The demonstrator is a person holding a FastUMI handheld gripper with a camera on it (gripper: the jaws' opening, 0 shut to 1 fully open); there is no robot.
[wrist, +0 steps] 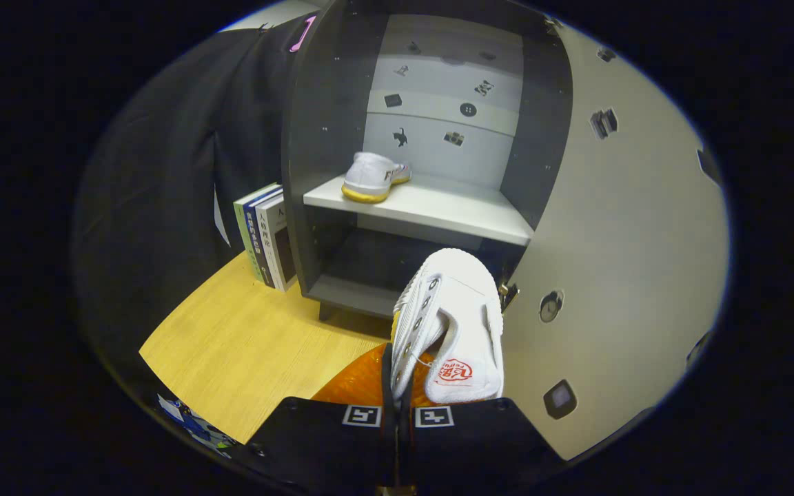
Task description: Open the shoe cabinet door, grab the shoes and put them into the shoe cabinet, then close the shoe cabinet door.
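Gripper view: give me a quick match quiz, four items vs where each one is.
Items:
1. shoe with red logo
2. second white shoe
3. books
4. cabinet door

Places:
A. standing beside the cabinet's outer wall
B. swung open next to the held shoe
C. pinched in the gripper jaws
D. on the cabinet's middle shelf

Pairs: 1-C, 2-D, 3-A, 4-B

Place: a staged household corner inside a recording booth
Walls: black cloth [163, 172] hangs behind the furniture
Furniture: open shoe cabinet [314, 207], a white shoe [373, 177] on its shelf [431, 207]
Worktop: light wood worktop [245, 344] carries upright books [266, 238] beside the cabinet
Door: sticker-dotted cabinet door [617, 275] stands open
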